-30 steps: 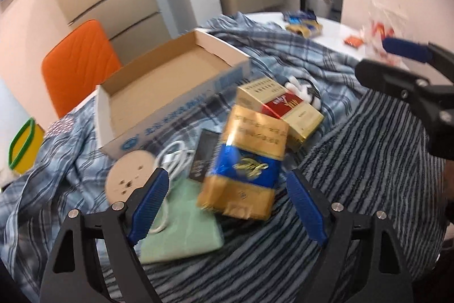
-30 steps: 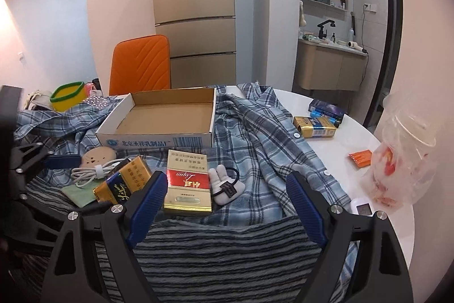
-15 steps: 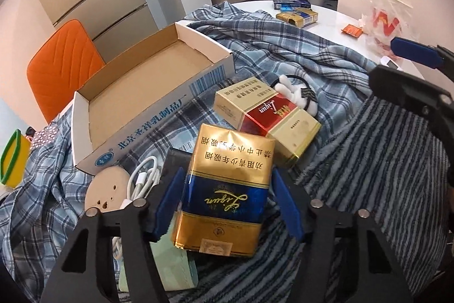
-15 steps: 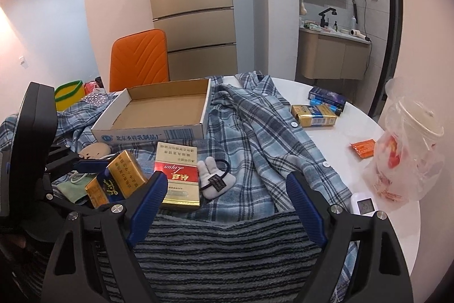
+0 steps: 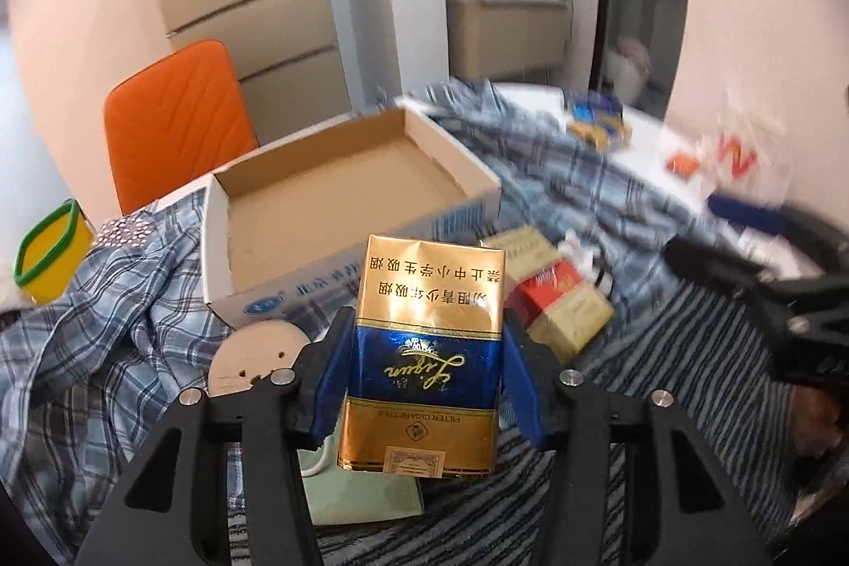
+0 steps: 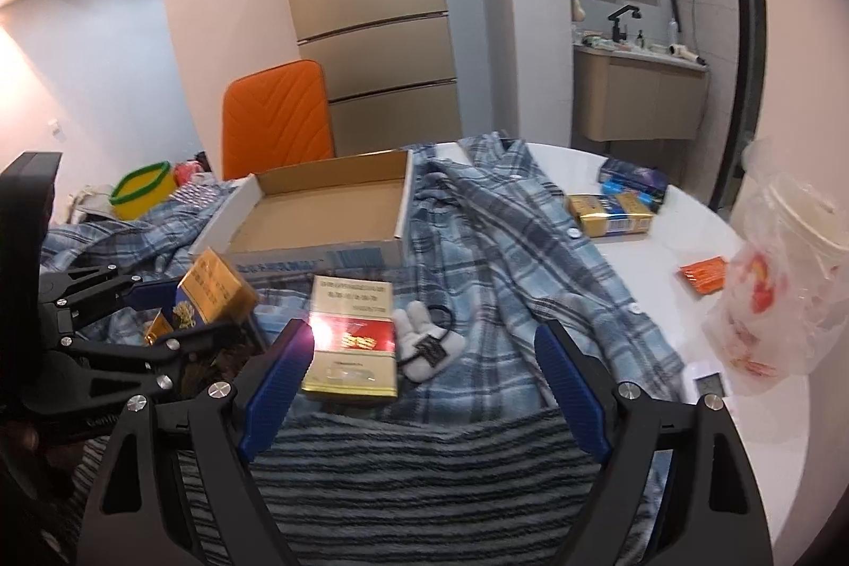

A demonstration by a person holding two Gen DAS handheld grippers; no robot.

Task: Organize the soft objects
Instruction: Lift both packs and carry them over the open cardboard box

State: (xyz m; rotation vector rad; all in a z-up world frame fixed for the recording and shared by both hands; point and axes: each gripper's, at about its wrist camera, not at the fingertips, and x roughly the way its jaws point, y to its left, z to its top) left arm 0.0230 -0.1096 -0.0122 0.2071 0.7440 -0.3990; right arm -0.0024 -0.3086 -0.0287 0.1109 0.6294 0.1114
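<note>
while cardboard box [image 5: 339, 194] sits empty | left tool [image 5: 424, 380] just closed, clamping blue-gold pack [image 5: 427, 354] | right tool [image 6: 424, 385] spread, holding nothing

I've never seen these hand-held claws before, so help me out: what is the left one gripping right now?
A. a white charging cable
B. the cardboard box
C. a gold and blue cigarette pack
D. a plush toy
C: the left gripper has its blue pads pressed on both sides of the gold and blue cigarette pack, lifted before the cardboard box.
</note>
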